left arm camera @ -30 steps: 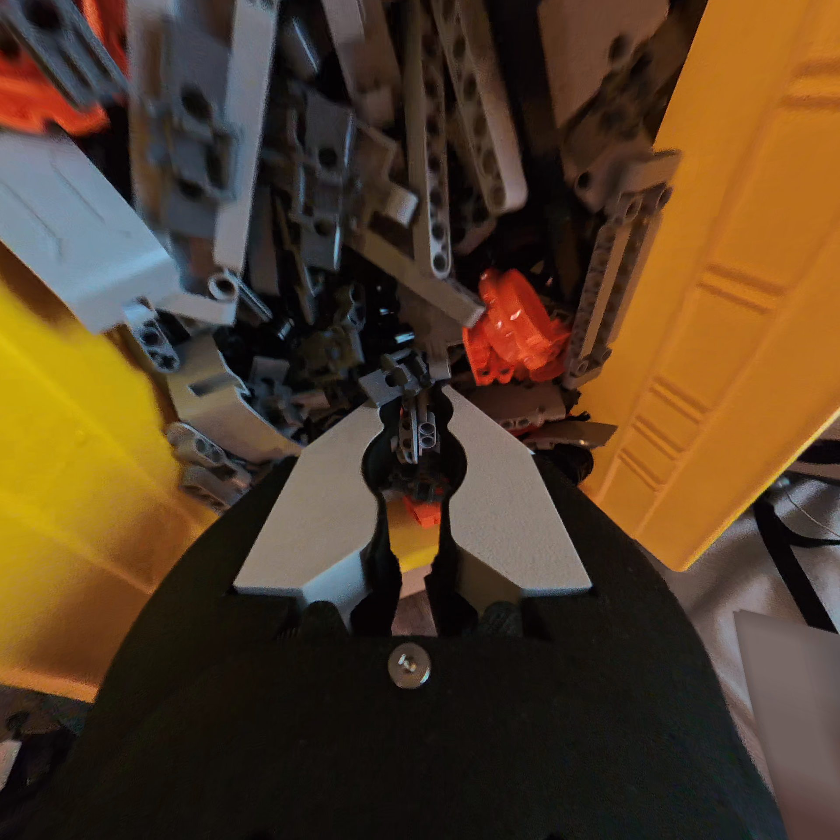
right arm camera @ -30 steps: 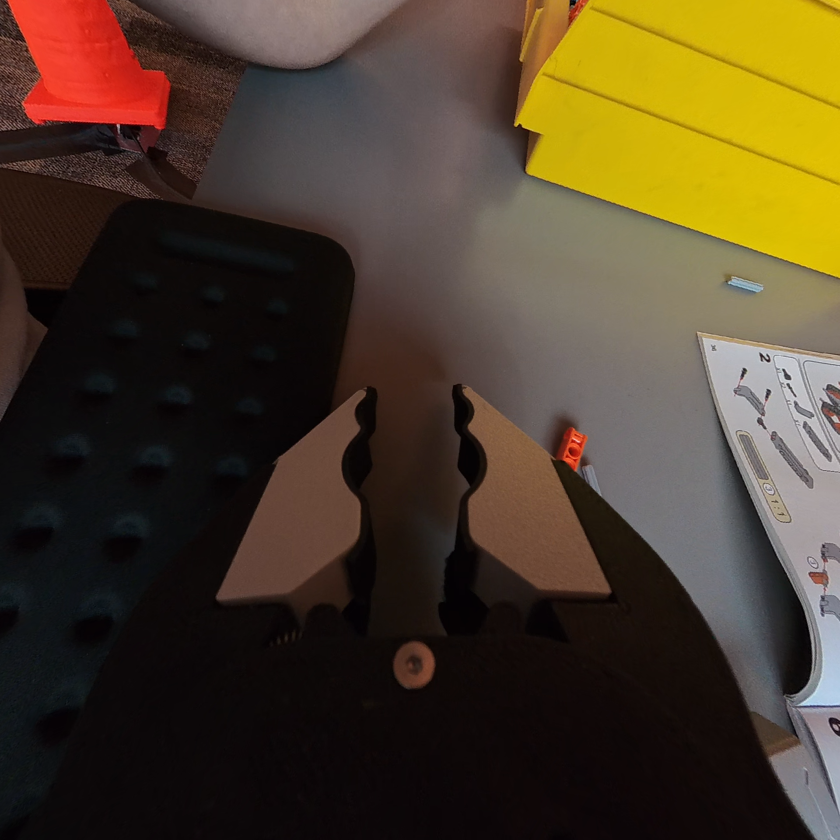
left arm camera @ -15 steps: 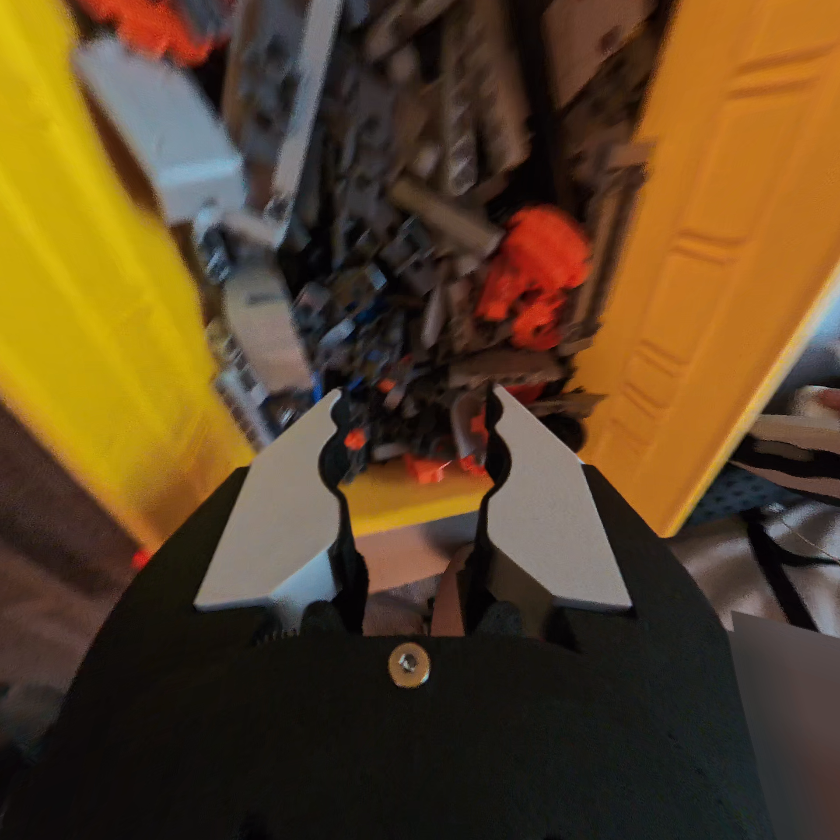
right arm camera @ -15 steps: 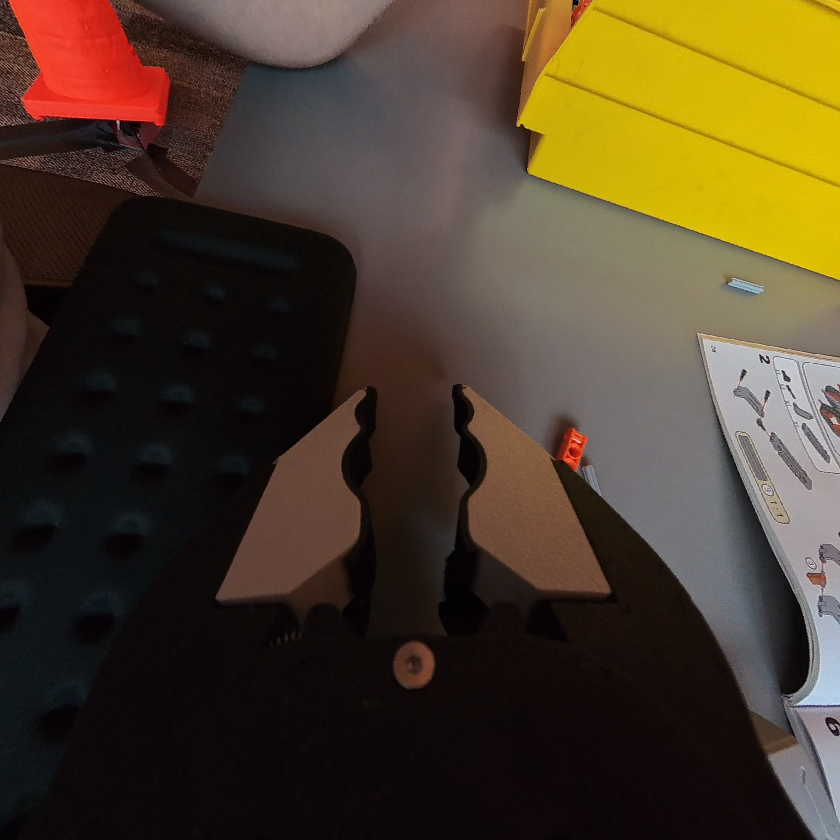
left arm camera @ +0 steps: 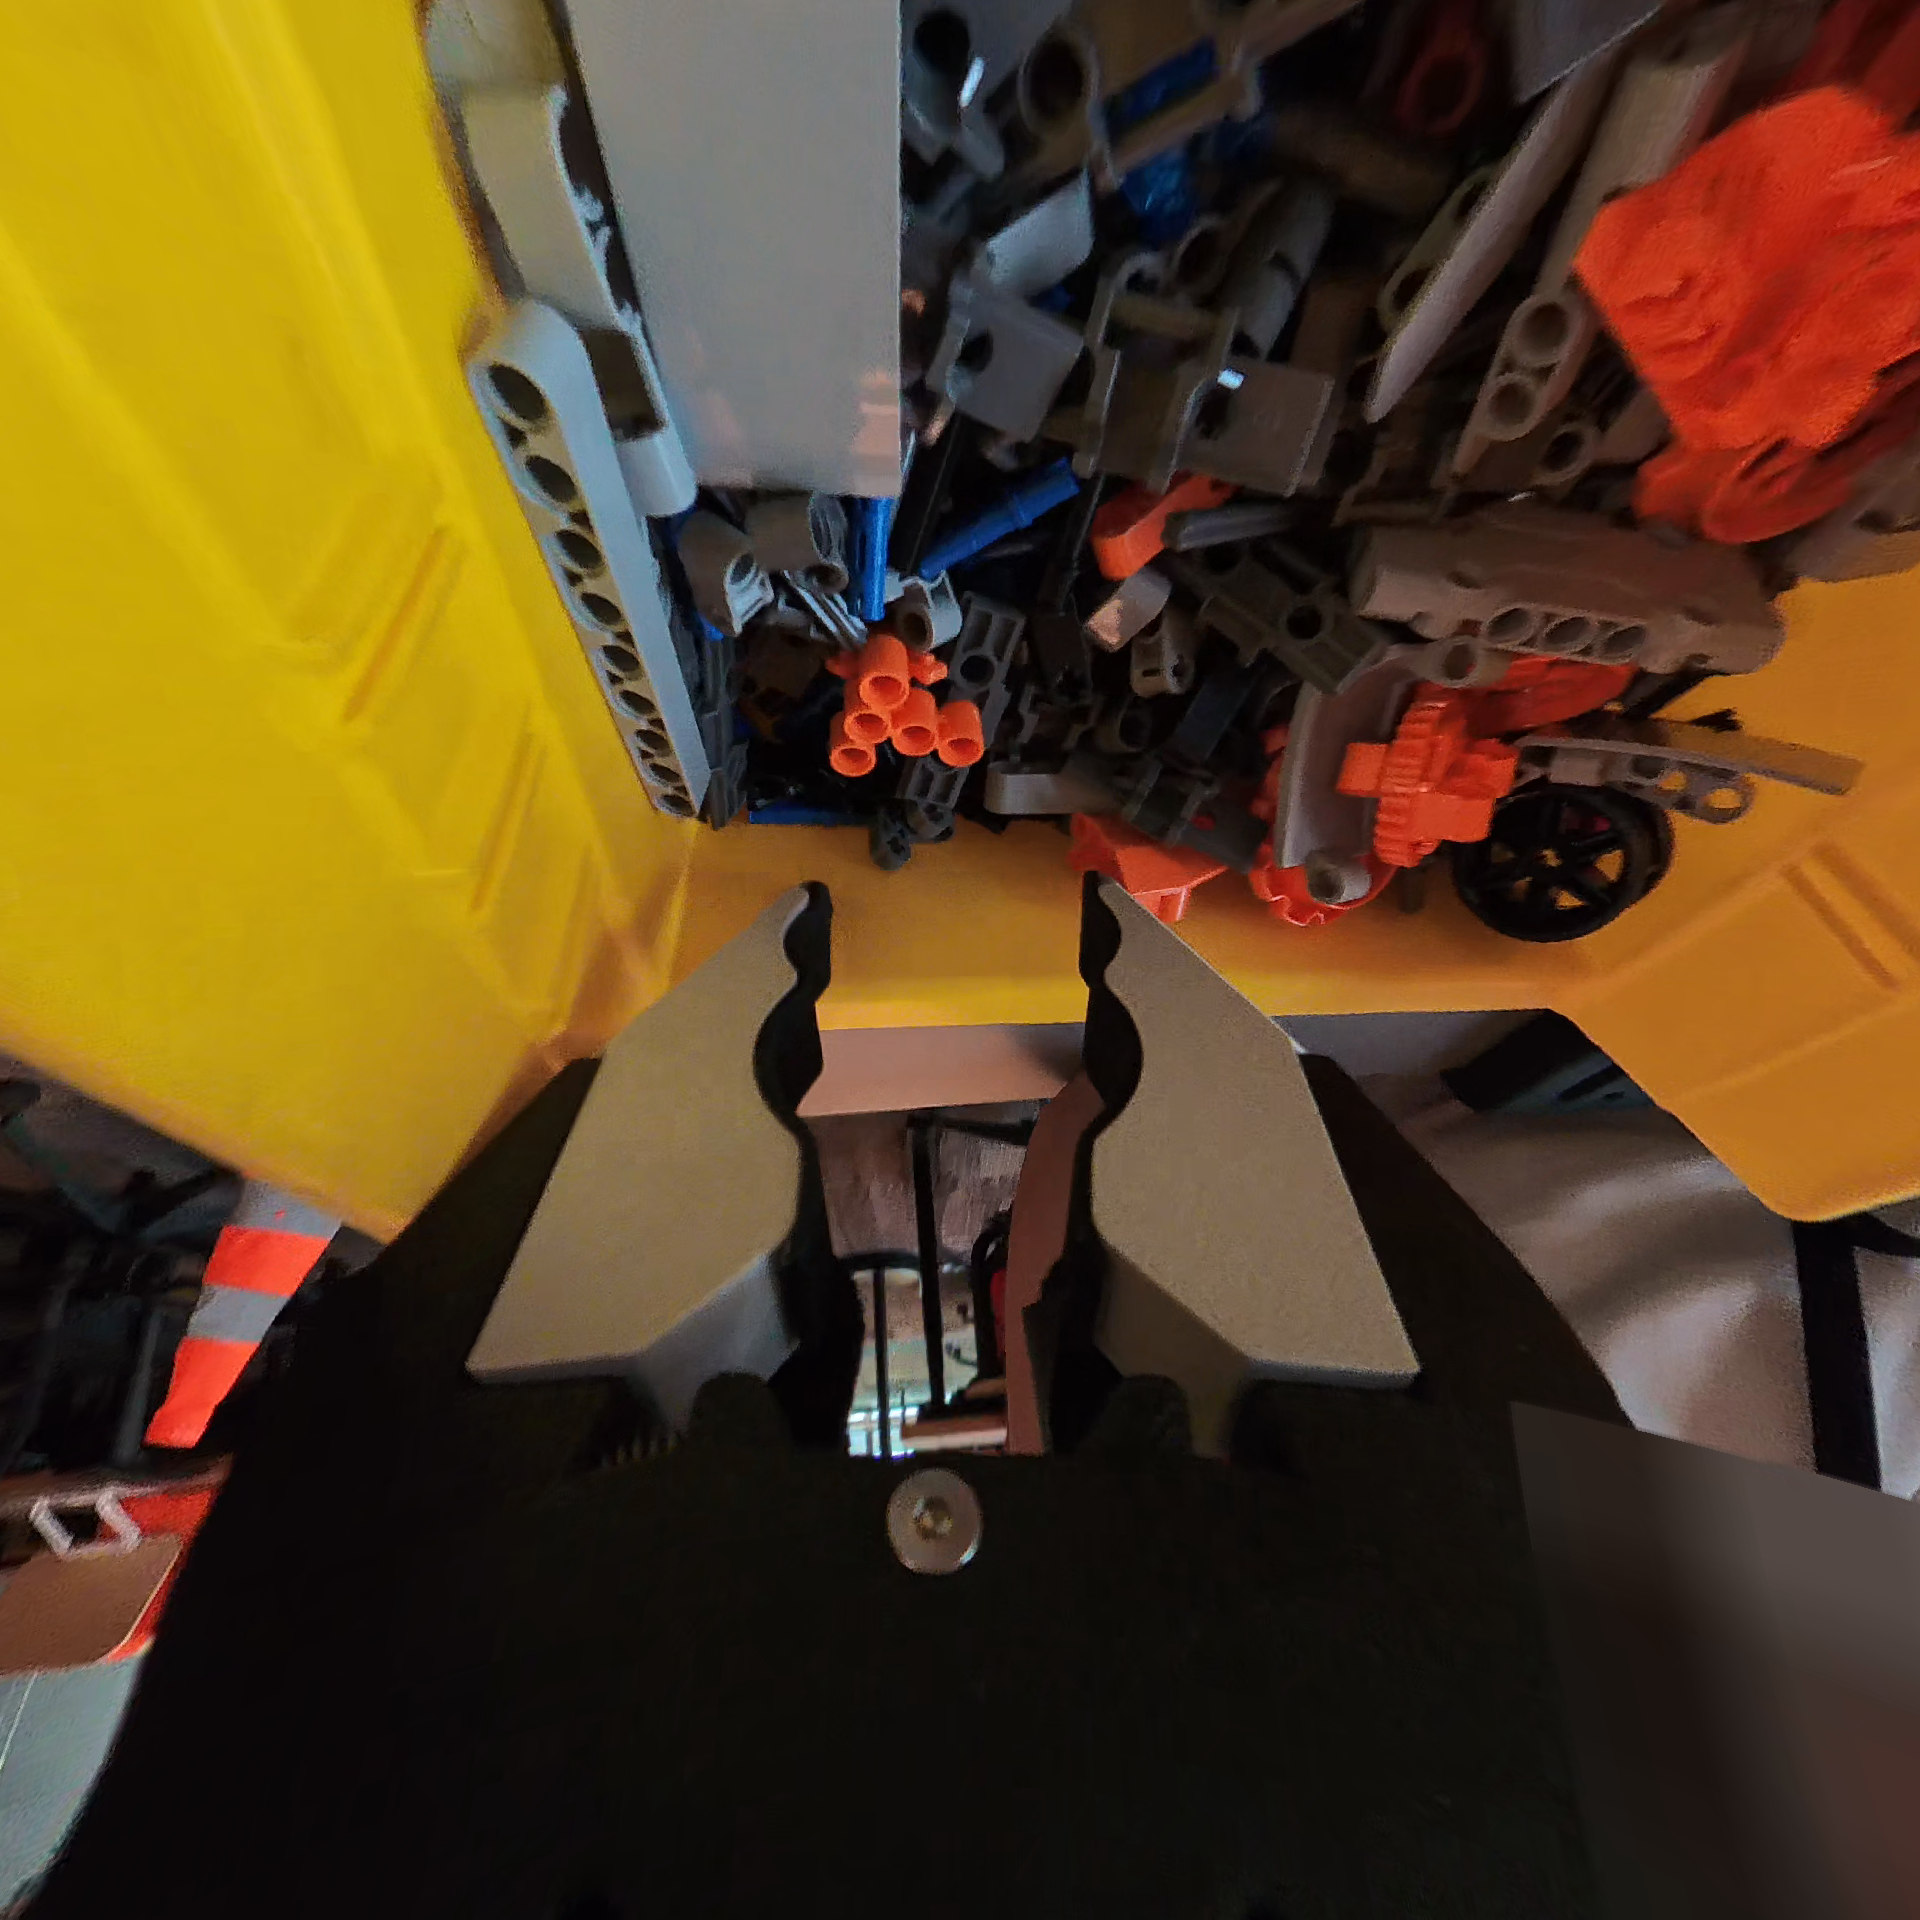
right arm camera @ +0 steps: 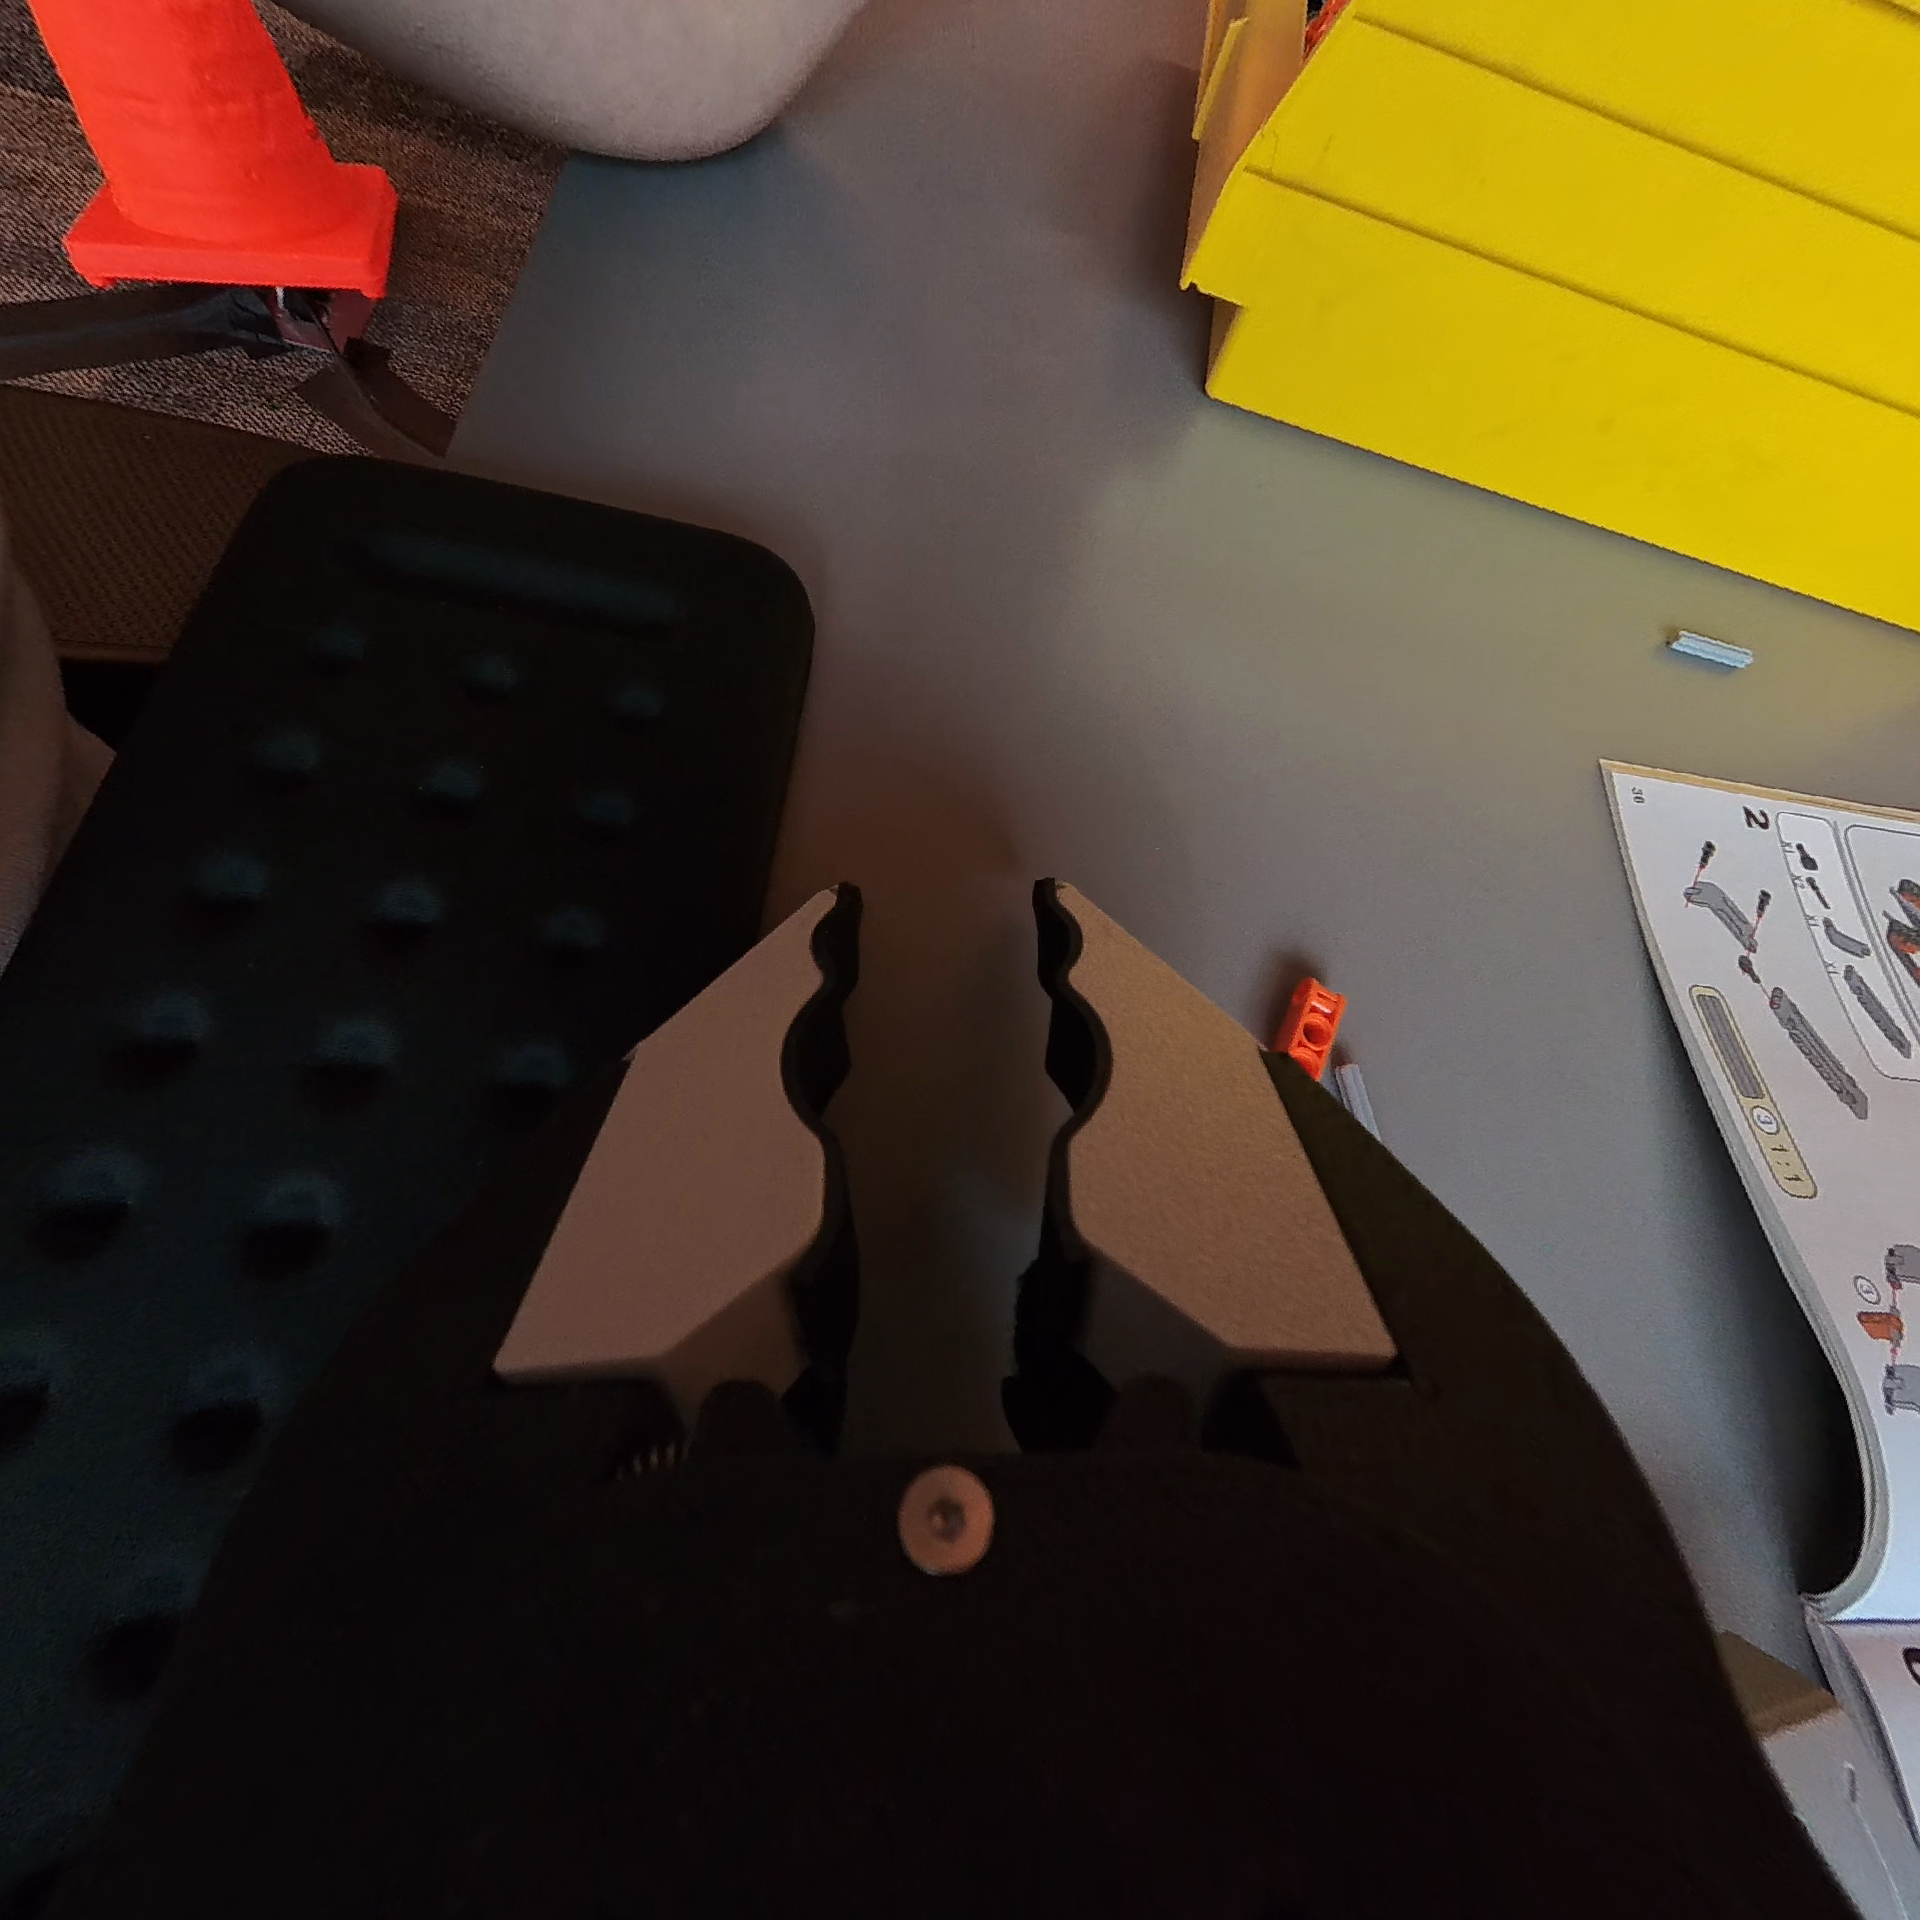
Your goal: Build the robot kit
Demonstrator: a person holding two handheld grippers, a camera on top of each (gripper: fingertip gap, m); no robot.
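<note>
Bricks are filling the upper part of my left wrist view: a yellow bin [left arm camera: 260,623] is sitting tipped toward me, so its heap of grey, blue and orange building pieces is crowding down against the near lip. I am holding the left gripper [left arm camera: 951,904] just short of that lip, jaws spread and pinching nothing. Closest to them are an orange connector cluster [left arm camera: 899,717], a long grey holed beam [left arm camera: 592,582] leaning on the bin's left wall, and, to the right, an orange gear [left arm camera: 1429,774] beside a black wheel [left arm camera: 1558,868].

Only the right wrist view is showing the grey table [right arm camera: 987,520]. There I am hovering the right gripper [right arm camera: 945,894], jaws parted and empty, over bare table beside a black studded pad [right arm camera: 364,883]. A small orange brick [right arm camera: 1317,1023] is lying just right of it, an open instruction booklet [right arm camera: 1787,1039] farther right, stacked yellow bins [right arm camera: 1610,312] at upper right, and an orange cone [right arm camera: 218,156] on the floor at upper left.
</note>
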